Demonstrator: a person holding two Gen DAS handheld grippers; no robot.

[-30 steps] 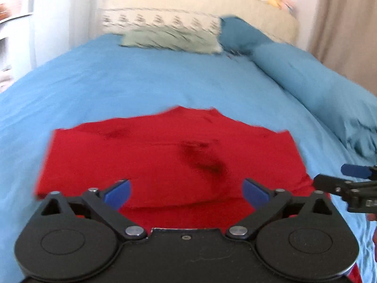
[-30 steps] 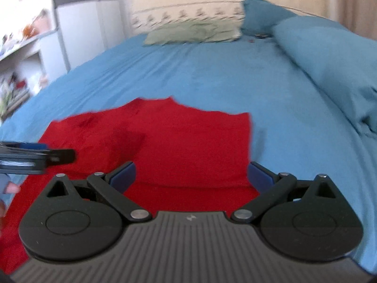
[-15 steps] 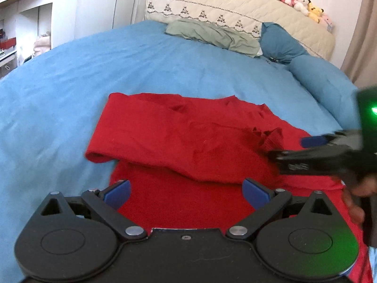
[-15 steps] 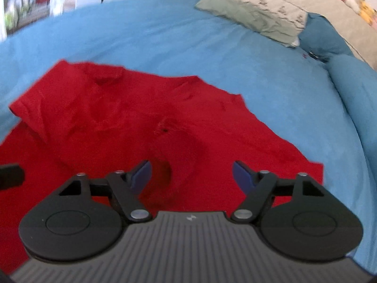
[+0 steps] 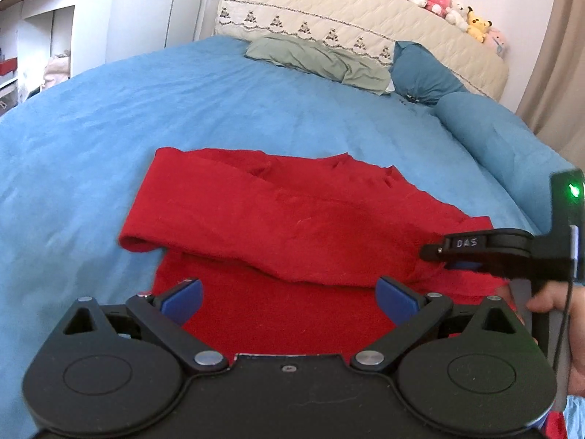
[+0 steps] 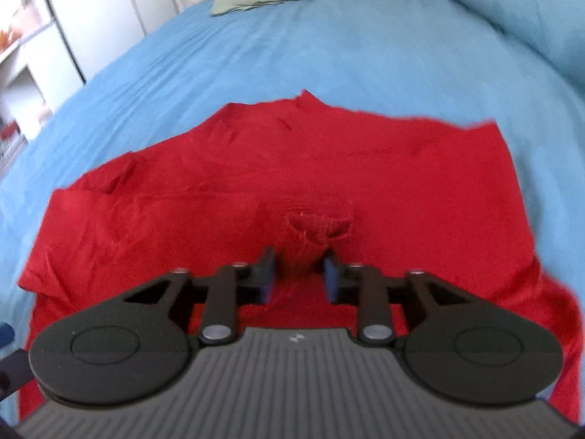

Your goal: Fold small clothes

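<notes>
A red garment [image 5: 278, 219] lies spread on the blue bed cover, with one sleeve folded across its body. My left gripper [image 5: 289, 298] is open and empty, low over the garment's near part. My right gripper [image 6: 298, 276] is shut on a bunched sleeve cuff [image 6: 316, 225] of the red garment [image 6: 402, 190]. In the left wrist view the right gripper [image 5: 438, 256] shows from the side at the garment's right edge, its tips pinching red cloth.
The blue bed cover [image 5: 182, 109] stretches all round. A green pillow [image 5: 318, 58] and a blue pillow [image 5: 424, 73] lie by the quilted headboard [image 5: 347, 14]. A long blue bolster [image 5: 504, 135] lies at right. White shelves [image 5: 36, 36] stand at left.
My right gripper has closed from open onto the sleeve cuff. The sleeve now lies folded across the garment. The left gripper has stayed open.
</notes>
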